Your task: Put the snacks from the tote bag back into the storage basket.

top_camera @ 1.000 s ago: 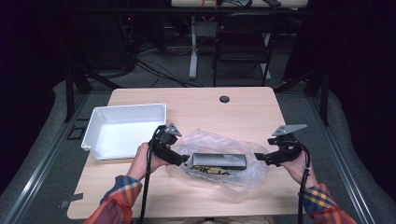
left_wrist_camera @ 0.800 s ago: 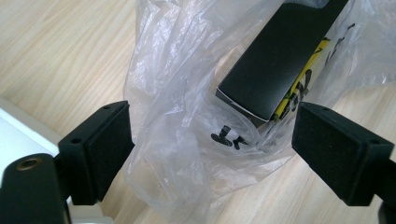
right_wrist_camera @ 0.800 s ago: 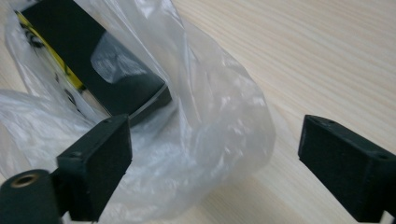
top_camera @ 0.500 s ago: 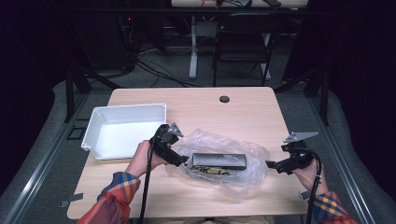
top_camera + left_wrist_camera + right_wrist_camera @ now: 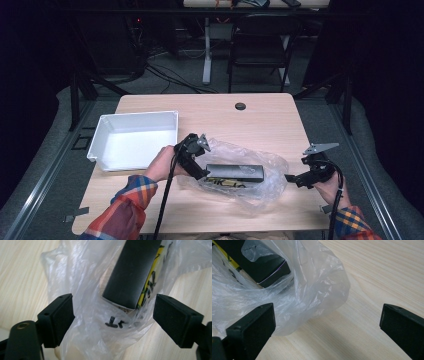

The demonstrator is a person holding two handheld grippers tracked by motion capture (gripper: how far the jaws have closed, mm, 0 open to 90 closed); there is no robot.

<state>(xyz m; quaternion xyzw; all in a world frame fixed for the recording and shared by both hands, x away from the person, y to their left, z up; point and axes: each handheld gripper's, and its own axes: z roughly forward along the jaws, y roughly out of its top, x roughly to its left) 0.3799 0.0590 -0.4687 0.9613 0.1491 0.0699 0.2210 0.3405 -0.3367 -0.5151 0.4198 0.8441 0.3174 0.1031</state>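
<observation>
Your wooden surface [image 5: 260, 120] carries everything here. At its left rear sits a white tray [image 5: 100, 137], shallow and square-cornered, just beside your left hand [image 5: 161, 162]. In the middle of the near half lies a clear plastic bag [image 5: 260, 187], crumpled and spread flat, with a long black box [image 5: 235, 172] inside it; the box has yellow and black print along one side and lies crosswise in front of you.

Your left tongs [image 5: 196, 166] are at the bag's left end. In the left gripper view their jaws stand wide, one on either side of the bunched plastic [image 5: 85, 302], and the end of the box [image 5: 130, 275] points straight into the gap. The pads are not pressing on the film.

Your right tongs [image 5: 289, 177] sit at the bag's right end, near the right edge of the surface. Their jaws have just been opening and now stand wide apart. In the right gripper view the rounded end of the bag [image 5: 322, 285] lies ahead of the left pad, with bare wood between the two pads and nothing gripped.
</observation>
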